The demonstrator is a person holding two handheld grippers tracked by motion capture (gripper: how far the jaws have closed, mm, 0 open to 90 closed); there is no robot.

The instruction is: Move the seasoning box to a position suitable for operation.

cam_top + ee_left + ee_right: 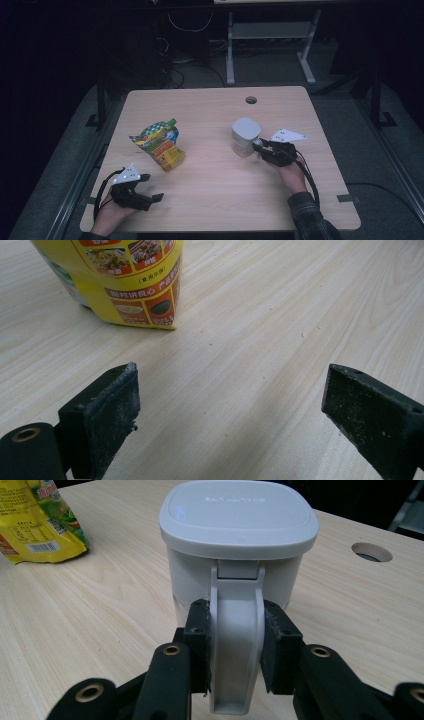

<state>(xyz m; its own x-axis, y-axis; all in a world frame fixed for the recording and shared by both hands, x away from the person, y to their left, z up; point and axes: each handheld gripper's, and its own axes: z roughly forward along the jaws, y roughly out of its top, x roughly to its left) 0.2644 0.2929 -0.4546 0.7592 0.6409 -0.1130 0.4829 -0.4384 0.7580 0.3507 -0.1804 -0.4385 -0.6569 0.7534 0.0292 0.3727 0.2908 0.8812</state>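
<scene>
Black tongs of the right gripper (pixel 235 650) are seen at the bottom of the right gripper view, clamped on the white handle (pixel 236 645) of a white lidded container (pixel 235 535). The handle is held from both sides, presumably so that the container can be steadied or lifted by it without the lid being touched. The lower end of the handle is partly masked by the jaws, and the container's contents are hidden by the closed lid. A yellow snack bag (pixel 35 525) is cut off at the upper left edge.

Wide-open tongs of the left gripper (pixel 230 405) are shown in the left gripper view, with only bare tabletop (pixel 260 330) between the jaws. The bag's lower corner (pixel 135 285) stands ahead of them, apart from both pads; its top is cut off by the frame.

From the high view, the container (pixel 245 136) is seen right of centre on the tabletop (pixel 215 190), with the right gripper (pixel 261 146) at its near side. The bag (pixel 159 144) lies left of centre, and the left gripper (pixel 150 187) waits near the front edge, well short of it. The surroundings are dark, and the bag's print cannot be read there.
</scene>
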